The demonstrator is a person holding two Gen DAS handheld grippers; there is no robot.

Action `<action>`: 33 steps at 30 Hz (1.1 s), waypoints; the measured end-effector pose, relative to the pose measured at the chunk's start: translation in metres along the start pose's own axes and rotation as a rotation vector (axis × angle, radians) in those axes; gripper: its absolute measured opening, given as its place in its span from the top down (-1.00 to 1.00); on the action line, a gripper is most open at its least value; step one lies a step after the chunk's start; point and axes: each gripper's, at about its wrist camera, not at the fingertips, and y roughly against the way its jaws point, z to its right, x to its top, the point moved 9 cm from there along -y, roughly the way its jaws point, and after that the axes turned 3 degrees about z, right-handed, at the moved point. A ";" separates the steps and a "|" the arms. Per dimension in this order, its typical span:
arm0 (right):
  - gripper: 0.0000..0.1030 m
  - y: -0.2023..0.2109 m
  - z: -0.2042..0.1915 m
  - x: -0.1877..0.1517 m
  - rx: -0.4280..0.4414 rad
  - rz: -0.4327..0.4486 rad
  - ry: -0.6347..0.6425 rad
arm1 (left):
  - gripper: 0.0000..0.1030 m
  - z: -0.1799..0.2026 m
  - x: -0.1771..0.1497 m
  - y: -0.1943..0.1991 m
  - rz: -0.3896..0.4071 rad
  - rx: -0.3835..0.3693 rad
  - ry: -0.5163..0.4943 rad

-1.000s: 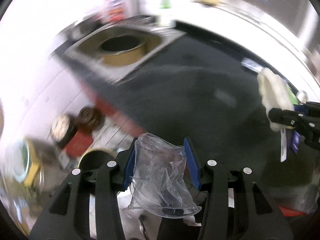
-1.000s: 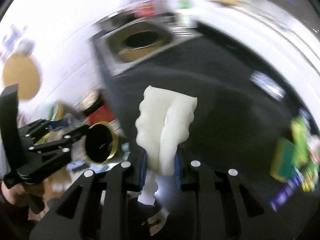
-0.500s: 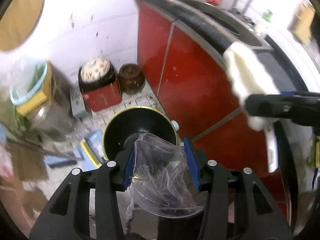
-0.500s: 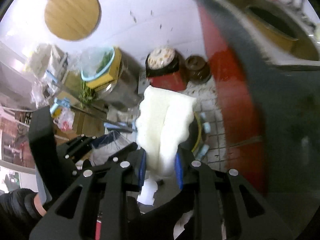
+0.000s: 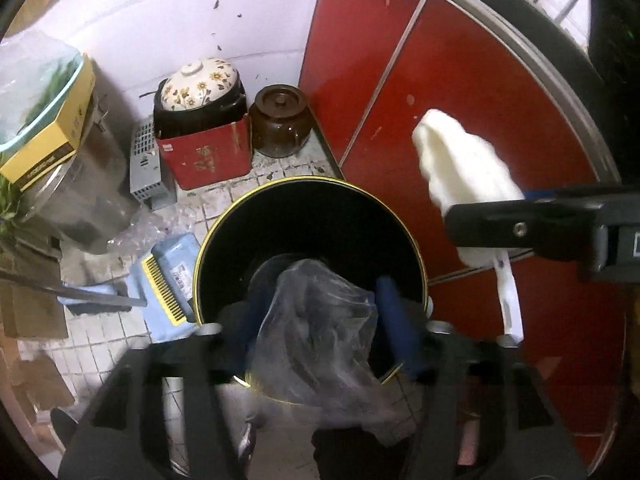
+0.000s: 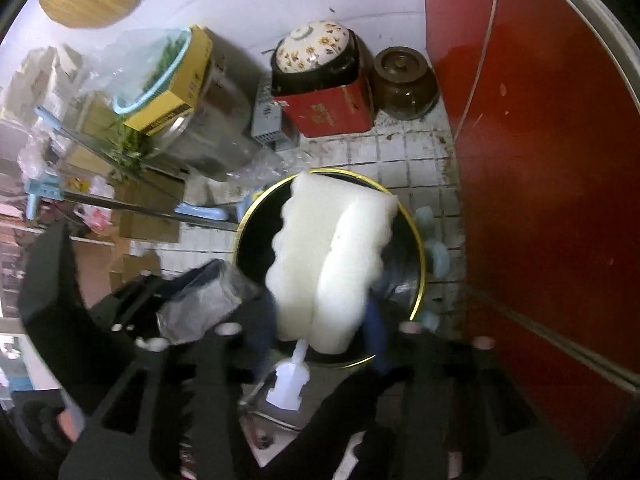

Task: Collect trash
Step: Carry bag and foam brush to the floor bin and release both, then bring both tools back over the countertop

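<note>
A black bin with a gold rim (image 5: 280, 216) stands on the tiled floor, directly under both grippers. My left gripper (image 5: 324, 314) points down into it. Its jaws are opening, and a crumpled clear plastic cup (image 5: 316, 328) hangs loose between the blue pads. My right gripper (image 6: 324, 320) is over the same bin (image 6: 416, 280). Its jaws are opening too, with a white foam piece (image 6: 328, 256) still standing between the fingers. The left wrist view shows the right gripper (image 5: 480, 228) from the side with the foam (image 5: 460, 168). In the right wrist view, the left gripper (image 6: 188, 300) is at the lower left.
Red cabinet doors (image 5: 460, 80) rise close on the right of the bin. Behind it stand a floral-lidded pot (image 5: 200, 88) on a red box (image 5: 204, 156) and a brown jar (image 5: 280, 120). A blue dustpan (image 5: 168, 280) lies to its left, beside a metal drum (image 5: 88, 188).
Both grippers have swung from the dark countertop down to the floor bin. Their jaws, shut on the plastic cup and the foam before, now stand wider apart.
</note>
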 end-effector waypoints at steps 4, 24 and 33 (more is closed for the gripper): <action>-0.46 0.000 0.002 0.007 0.010 0.013 0.001 | -0.67 -0.004 0.001 0.002 0.012 0.024 -0.048; -0.78 0.328 0.081 -0.104 -0.152 0.389 -0.265 | -0.82 0.171 0.057 0.204 0.172 -0.055 -0.389; -0.78 0.487 0.191 -0.299 -0.479 0.597 -0.633 | -0.82 0.410 0.012 0.257 0.136 -0.384 -0.775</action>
